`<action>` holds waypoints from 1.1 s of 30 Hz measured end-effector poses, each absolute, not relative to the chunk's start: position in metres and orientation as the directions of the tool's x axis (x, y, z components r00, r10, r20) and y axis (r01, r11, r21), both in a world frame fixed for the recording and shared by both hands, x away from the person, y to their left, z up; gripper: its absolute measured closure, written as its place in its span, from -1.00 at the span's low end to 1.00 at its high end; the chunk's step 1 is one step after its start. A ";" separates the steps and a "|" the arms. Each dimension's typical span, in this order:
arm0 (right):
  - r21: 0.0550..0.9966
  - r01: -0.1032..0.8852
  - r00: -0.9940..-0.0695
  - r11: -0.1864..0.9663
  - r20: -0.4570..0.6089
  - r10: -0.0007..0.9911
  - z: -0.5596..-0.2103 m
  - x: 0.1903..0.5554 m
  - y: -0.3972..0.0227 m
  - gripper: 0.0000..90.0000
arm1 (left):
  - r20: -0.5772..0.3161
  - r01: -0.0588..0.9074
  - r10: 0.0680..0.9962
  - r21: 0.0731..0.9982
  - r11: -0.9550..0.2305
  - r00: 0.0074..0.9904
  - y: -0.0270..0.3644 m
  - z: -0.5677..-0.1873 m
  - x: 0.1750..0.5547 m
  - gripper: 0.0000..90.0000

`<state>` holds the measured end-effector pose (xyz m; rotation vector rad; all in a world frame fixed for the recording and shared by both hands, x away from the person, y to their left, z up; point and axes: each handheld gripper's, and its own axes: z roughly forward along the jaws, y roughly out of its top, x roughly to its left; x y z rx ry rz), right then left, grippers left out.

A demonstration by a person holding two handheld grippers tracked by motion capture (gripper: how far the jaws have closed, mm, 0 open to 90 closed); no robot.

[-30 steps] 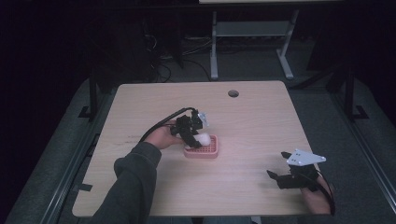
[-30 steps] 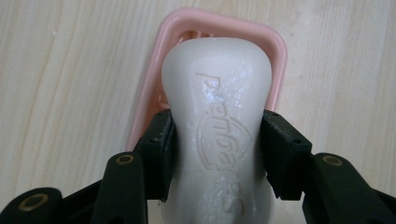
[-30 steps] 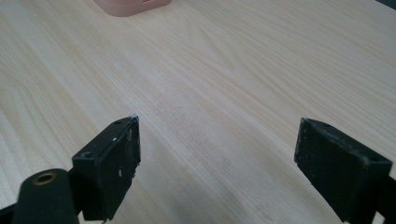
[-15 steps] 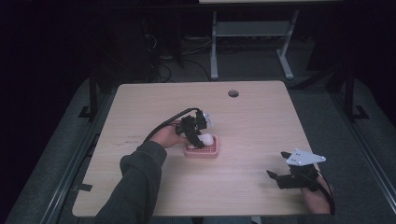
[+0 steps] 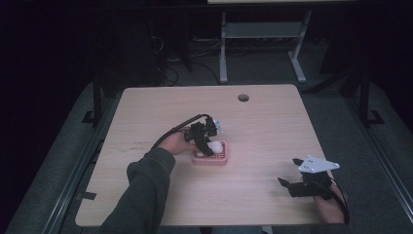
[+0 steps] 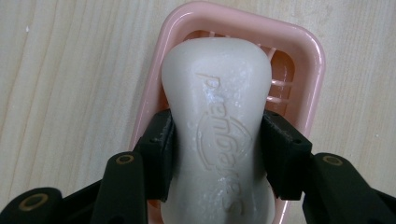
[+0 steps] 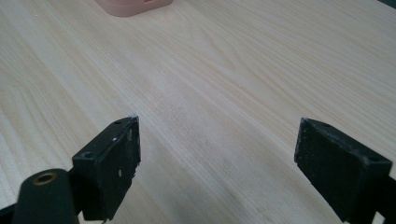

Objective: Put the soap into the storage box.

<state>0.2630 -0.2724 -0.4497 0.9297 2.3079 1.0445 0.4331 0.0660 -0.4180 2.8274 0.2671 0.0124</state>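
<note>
My left claw (image 6: 217,140) is clamped on the soap (image 6: 218,135), pads pressing its narrow waist, right over the pink dish (image 6: 308,60). The soap hides most of the dish floor from me, and the bar's near end runs off the bottom of the left gripper view. There is raised lettering on the bar, upside down to me and too soft to read. My right claw (image 7: 217,158) stands wide apart over bare table (image 7: 224,70), the dish cut off far ahead.
</note>
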 end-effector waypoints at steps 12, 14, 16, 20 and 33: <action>0.776 0.388 -0.681 0.496 -0.122 0.722 -0.449 0.263 -0.272 -0.69 | -0.008 0.175 0.180 0.288 -0.942 0.984 0.065 -0.420 0.431 0.09; 0.775 0.389 -0.681 0.497 -0.121 0.722 -0.449 0.263 -0.271 -0.69 | -0.003 0.175 0.182 0.288 -0.941 0.983 0.065 -0.420 0.431 0.09; 0.775 0.390 -0.681 0.497 -0.121 0.722 -0.449 0.263 -0.271 -0.70 | 0.004 0.172 0.180 0.278 -0.945 0.984 0.065 -0.421 0.430 0.08; 0.775 0.390 -0.681 0.498 -0.121 0.722 -0.449 0.263 -0.271 -0.69 | 0.016 0.175 0.187 0.279 -0.944 0.982 0.066 -0.422 0.428 0.04; 0.774 0.382 -0.686 0.505 -0.128 0.716 -0.448 0.263 -0.269 -0.69 | 0.022 0.176 0.191 0.293 -0.940 0.981 0.071 -0.414 0.423 -0.13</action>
